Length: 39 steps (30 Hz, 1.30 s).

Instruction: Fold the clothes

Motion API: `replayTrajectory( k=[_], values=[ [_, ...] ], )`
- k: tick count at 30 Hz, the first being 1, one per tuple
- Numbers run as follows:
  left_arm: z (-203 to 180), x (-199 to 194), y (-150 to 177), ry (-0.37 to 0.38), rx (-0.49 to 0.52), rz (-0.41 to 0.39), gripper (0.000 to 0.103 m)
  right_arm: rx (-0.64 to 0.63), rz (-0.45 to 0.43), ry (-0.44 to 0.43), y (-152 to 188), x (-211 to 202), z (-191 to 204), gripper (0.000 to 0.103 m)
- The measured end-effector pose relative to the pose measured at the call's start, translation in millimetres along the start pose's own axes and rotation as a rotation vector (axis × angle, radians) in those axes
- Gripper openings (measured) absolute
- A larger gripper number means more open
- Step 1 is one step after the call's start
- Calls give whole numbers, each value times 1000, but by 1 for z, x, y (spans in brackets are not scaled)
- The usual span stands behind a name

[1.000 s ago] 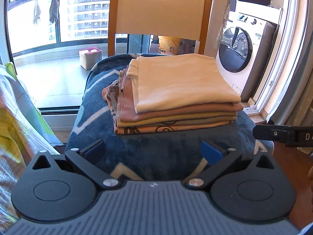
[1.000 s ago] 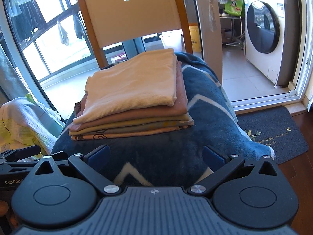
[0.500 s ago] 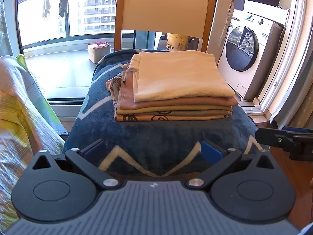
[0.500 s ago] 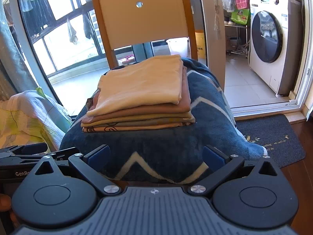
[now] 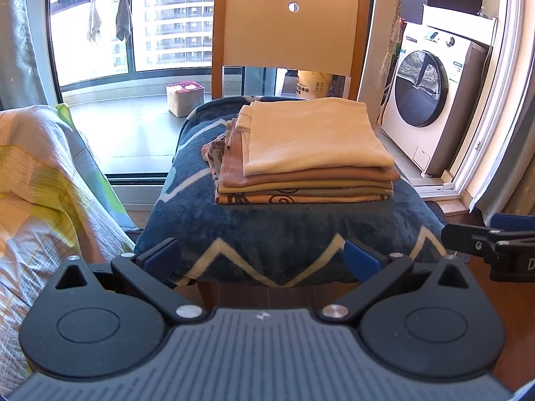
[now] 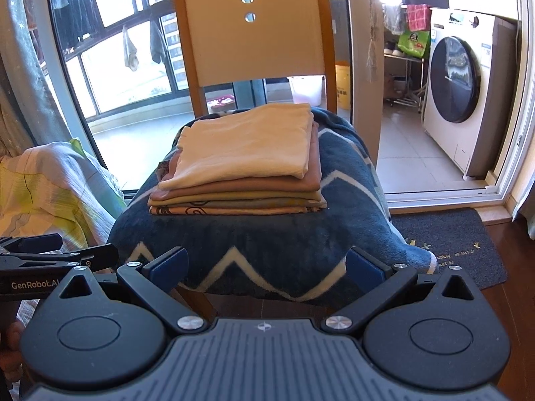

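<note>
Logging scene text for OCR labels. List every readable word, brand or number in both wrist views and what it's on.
"GenRobot.AI", cut off at the edge: side of the left gripper, seen in the right wrist view.
"D", rest cut off: side of the right gripper, seen in the left wrist view.
Yellow bucket: print too blurred to read.
Washing machine stickers: too small.
Doormat lettering: too blurred.
</note>
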<state>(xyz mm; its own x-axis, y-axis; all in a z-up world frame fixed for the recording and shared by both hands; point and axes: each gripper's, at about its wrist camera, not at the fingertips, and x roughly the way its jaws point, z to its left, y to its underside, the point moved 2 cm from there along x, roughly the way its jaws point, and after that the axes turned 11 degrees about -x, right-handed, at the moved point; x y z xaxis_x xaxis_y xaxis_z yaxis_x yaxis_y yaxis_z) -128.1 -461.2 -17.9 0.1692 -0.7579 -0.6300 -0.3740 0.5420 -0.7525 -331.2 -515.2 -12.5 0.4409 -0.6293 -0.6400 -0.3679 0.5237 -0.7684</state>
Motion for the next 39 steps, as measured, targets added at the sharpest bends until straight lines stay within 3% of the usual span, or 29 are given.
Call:
replayTrajectory(
  k=[5, 19, 39],
  values=[
    [-4, -11, 2, -34, 40, -20, 102, -25, -2, 23, 1, -5, 5, 103],
    [2, -16, 11, -87, 32, 19, 102, -44, 17, 59, 11, -22, 10, 103],
    [-4, -18, 20, -88, 47, 16, 102, -42, 41, 103, 18, -24, 10, 103]
  ],
)
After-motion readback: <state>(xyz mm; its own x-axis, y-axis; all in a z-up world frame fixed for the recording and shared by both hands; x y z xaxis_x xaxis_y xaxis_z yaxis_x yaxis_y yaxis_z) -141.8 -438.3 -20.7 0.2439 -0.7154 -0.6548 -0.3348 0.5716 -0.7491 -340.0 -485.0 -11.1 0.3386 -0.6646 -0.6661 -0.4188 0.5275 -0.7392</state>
